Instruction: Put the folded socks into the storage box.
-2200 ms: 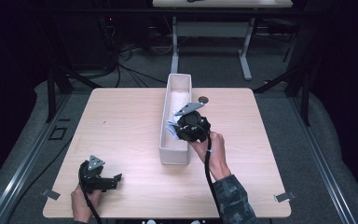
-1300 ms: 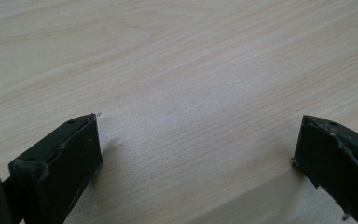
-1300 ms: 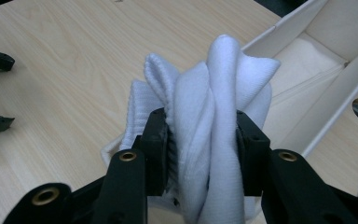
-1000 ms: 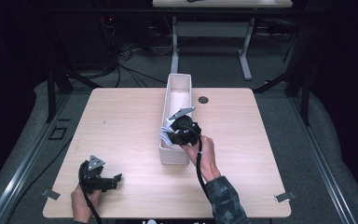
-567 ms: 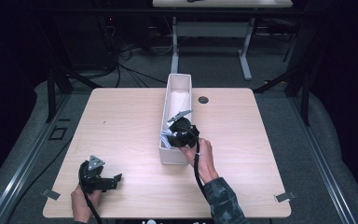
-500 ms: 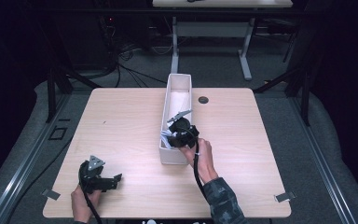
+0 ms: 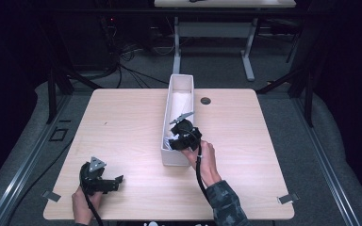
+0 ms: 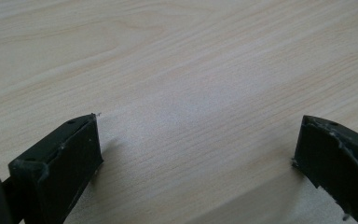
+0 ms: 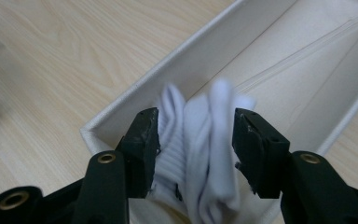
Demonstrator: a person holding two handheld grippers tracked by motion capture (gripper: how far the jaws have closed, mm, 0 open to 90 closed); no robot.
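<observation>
While my right gripper (image 9: pixel 196 140) pinches a bunched white sock (image 9: pixel 200 154) over the near end of the long white bin (image 7: pixel 177 94) mid-table, my left gripper (image 8: pixel 196 154), jaws wide apart and holding nothing, rests on the wooden table (image 7: pixel 122 122) near its front-left corner.

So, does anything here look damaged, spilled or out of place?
Nothing stands out. The right tongs grip bunched white socks at the near end of the long white box, which sits straight on the table. The left tongs rest open on bare wood.
</observation>
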